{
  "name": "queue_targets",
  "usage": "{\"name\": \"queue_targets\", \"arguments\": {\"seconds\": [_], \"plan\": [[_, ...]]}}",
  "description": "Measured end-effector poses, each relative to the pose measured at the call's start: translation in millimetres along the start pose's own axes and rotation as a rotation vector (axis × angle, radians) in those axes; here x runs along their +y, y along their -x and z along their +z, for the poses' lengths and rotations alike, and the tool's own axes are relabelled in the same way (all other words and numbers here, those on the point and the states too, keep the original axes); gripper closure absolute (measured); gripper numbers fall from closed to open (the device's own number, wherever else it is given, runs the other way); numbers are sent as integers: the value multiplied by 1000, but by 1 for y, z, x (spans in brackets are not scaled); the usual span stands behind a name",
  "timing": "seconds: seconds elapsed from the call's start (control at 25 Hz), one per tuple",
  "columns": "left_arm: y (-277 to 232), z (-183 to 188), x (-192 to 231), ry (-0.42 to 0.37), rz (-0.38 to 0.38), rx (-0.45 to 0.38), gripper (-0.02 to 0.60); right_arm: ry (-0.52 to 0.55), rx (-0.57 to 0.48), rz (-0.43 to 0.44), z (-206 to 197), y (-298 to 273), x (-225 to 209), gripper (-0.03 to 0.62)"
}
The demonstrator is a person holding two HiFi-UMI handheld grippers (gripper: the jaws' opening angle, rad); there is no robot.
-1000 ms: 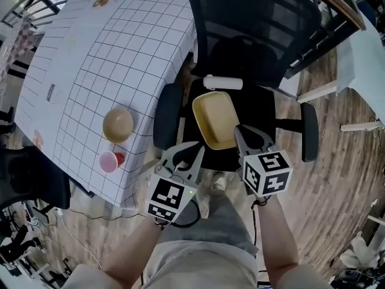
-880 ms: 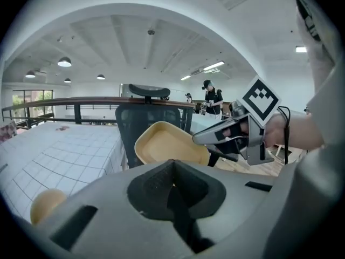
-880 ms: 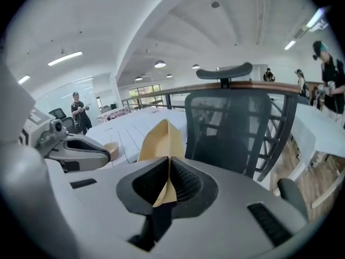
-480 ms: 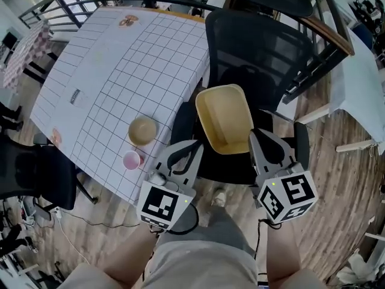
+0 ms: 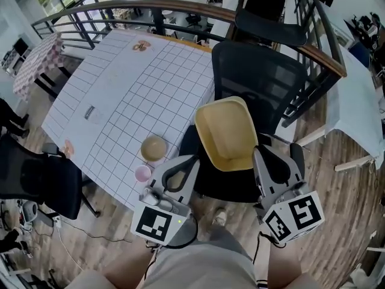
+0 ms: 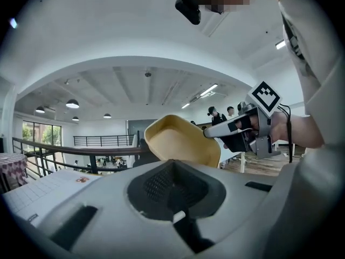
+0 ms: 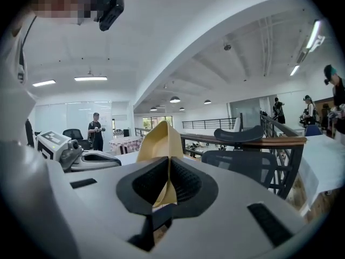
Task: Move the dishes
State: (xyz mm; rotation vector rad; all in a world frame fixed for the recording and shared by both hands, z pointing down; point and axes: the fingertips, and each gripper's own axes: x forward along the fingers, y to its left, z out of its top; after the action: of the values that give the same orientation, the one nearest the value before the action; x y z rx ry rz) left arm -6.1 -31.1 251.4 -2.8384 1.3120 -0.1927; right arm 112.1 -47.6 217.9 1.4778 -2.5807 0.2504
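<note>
One pale-yellow rectangular plastic dish (image 5: pixel 225 134) hangs tilted above the black mesh office chair (image 5: pixel 258 77), its rim pinched in the closed right claw (image 5: pixel 261 155). The left claw (image 5: pixel 187 161) is closed on nothing. The dish is lifted, and I judge placing it on the white gridded tabletop (image 5: pixel 114 95) remains.

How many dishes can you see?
3. A yellow dish is held by the right hand-held gripper, a tan bowl sits on the table, a pink cup beside it. More could be hidden.
</note>
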Motion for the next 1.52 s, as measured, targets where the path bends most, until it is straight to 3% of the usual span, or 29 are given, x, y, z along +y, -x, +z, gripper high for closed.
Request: {"name": "queue_targets", "arguments": {"seconds": [0.36, 0.56, 0.68, 1.04, 1.36, 1.52], "plan": [[35, 46, -6, -41, 28, -78, 571, 62, -82, 47, 48, 29, 38, 565], [45, 63, -12, -136, 33, -108, 571, 136, -110, 86, 72, 42, 61, 565], [47, 65, -4, -133, 55, -117, 571, 169, -116, 93, 74, 34, 66, 565], [75, 53, 47, -121, 190, -77, 571, 186, -65, 166, 55, -42, 87, 565], [96, 24, 121, -20, 352, -15, 571, 224, -27, 254, 51, -130, 117, 565], [99, 5, 150, -14, 405, 7, 569, 225, 11, 285, 35, -177, 125, 565]]}}
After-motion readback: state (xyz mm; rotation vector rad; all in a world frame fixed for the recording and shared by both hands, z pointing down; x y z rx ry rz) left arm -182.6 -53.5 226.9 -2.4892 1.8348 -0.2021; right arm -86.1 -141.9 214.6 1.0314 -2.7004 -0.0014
